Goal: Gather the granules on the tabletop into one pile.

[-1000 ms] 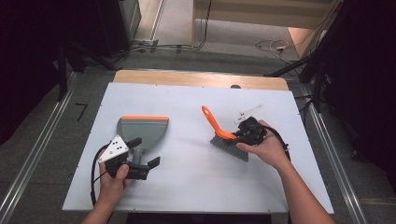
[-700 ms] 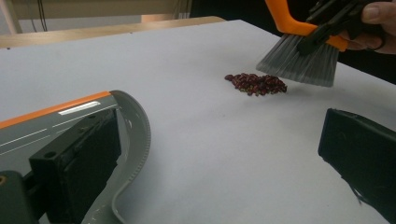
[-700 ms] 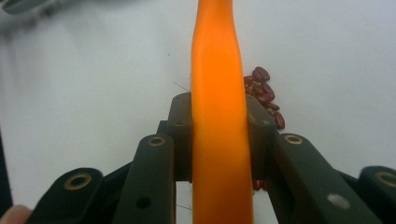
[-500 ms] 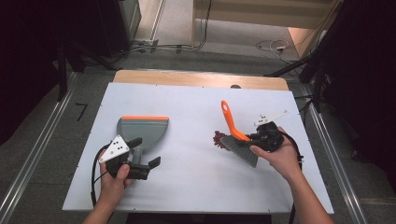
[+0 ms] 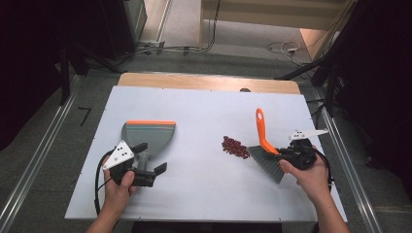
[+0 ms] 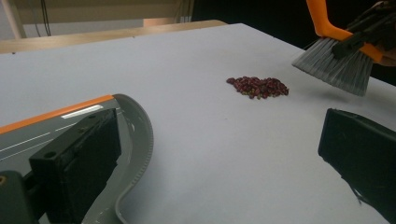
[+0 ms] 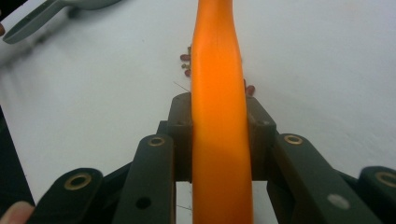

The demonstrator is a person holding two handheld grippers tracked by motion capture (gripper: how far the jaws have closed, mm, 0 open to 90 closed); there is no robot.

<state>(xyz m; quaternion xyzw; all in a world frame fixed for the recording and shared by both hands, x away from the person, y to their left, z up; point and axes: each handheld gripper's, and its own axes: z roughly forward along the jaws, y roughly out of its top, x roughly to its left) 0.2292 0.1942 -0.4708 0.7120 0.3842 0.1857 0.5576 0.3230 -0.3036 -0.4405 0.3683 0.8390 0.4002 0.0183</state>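
Observation:
A grey dustpan [image 5: 148, 133] with an orange front lip lies left of centre on the white table [image 5: 194, 107]. My left gripper [image 5: 150, 159] stands open at the pan's handle end, one jaw over the pan [image 6: 133, 126], the other apart to the right. A small pile of dark red beans [image 5: 234, 146] [image 6: 259, 87] lies right of centre. My right gripper [image 5: 286, 156] [image 7: 219, 135] is shut on the orange handle of a hand brush [image 5: 262, 133] [image 7: 217, 93]. Its grey bristles [image 6: 338, 70] hang just right of the beans, off the table.
A bare wooden strip [image 5: 209, 82] runs along the table's far edge. Metal rails [image 5: 29, 179] flank the table on both sides, and cables [image 5: 282, 48] lie on the floor behind. The dustpan's handle [image 7: 32, 25] shows at the top left of the right gripper view.
My right gripper has carried the brush to the right and nearer the person, and the bean pile now shows left of the bristles. The left gripper and dustpan have stayed put.

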